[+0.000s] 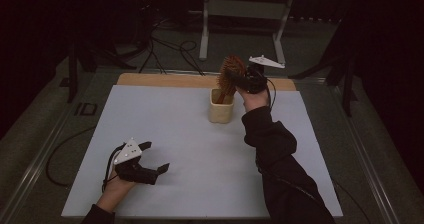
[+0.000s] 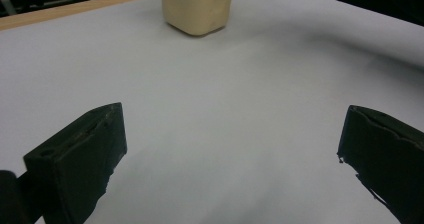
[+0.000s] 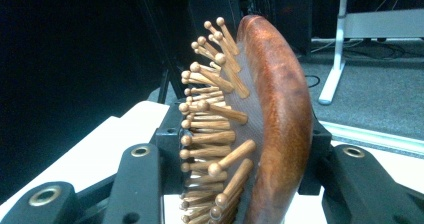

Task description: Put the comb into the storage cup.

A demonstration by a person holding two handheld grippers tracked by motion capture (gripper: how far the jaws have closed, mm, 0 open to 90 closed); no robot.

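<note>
A wooden hairbrush [image 1: 229,75] with wooden pins stands head-up, its handle down inside a cream cup [image 1: 221,107] at the far middle of the white board. My right gripper [image 1: 242,77] is shut on the brush's head; in the right gripper view the brush [image 3: 260,129] sits clamped between the two black jaws, pins facing left. My left gripper [image 1: 156,158] rests near the front left of the board, open, with nothing between its fingers [image 2: 80,159]. The cup [image 2: 196,6] shows ahead of it in the left gripper view.
The white board [image 1: 185,149] lies on a wooden tabletop [image 1: 150,79] with a metal frame around it. Cables [image 1: 165,49] and a white stand [image 1: 205,29] are on the floor beyond the far edge. A dark sleeve [image 1: 280,164] crosses the board's right side.
</note>
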